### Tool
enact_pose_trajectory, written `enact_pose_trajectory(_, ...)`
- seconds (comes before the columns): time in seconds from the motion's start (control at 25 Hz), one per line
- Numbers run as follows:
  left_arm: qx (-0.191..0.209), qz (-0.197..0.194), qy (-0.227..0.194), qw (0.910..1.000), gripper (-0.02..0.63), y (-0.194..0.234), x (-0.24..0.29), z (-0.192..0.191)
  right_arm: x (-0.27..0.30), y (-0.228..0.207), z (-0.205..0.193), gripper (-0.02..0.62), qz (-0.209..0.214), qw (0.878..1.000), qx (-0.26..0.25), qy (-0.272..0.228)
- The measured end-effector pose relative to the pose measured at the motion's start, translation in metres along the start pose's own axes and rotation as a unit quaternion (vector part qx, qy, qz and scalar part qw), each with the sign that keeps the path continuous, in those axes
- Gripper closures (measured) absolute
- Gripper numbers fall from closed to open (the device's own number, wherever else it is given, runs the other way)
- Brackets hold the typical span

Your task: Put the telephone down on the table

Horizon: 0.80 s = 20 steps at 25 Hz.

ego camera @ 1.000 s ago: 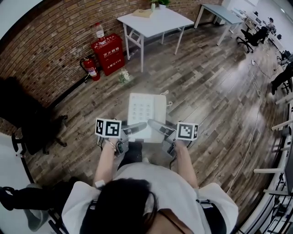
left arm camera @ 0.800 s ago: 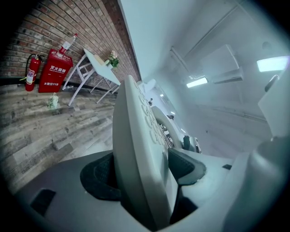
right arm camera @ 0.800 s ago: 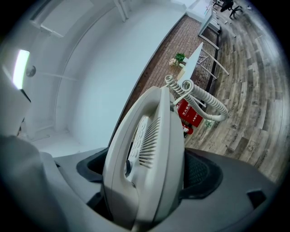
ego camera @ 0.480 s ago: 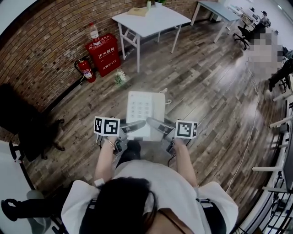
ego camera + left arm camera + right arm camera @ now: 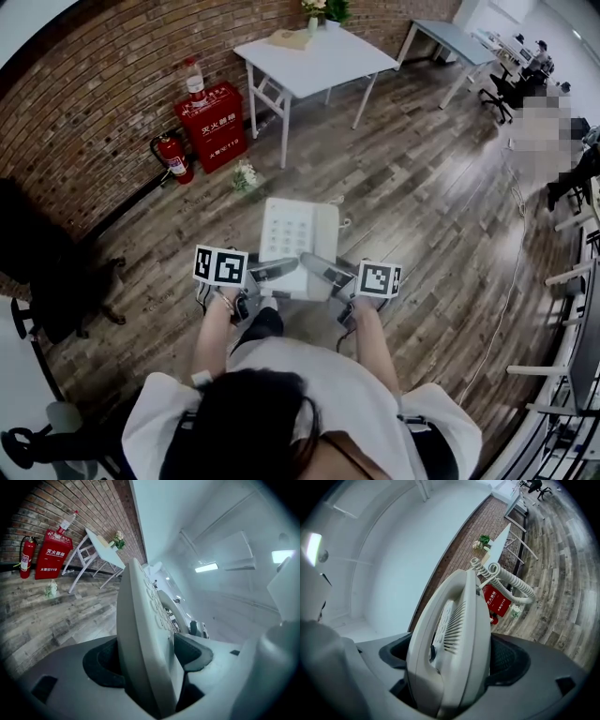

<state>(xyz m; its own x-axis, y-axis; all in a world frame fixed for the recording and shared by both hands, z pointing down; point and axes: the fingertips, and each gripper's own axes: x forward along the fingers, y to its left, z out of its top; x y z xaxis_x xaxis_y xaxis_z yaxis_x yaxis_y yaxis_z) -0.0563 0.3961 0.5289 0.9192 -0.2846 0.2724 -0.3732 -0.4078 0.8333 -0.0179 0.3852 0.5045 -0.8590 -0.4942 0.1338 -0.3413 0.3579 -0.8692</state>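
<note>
Telephone being held above wooden floor. Near corners being clamped: left gripper and right gripper, jaws pressed on casing. White counter well apart.

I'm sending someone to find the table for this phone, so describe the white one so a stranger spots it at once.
Follow the brick wall to the red cabinet and fire extinguisher standing against it. Just right of them, in the head view, is the white table. Unlike the grey table farther right, it carries a plant and a flat tan object.
</note>
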Motion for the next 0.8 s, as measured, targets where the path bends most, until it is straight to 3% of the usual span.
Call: enact_pose_trajectory(0.8,0.008,-0.008,0.021,0.9997,0.281,0.069,0.008,0.124,0.098,-0.033,0.095,0.155,0.007,1.0,0.009,-0.025)
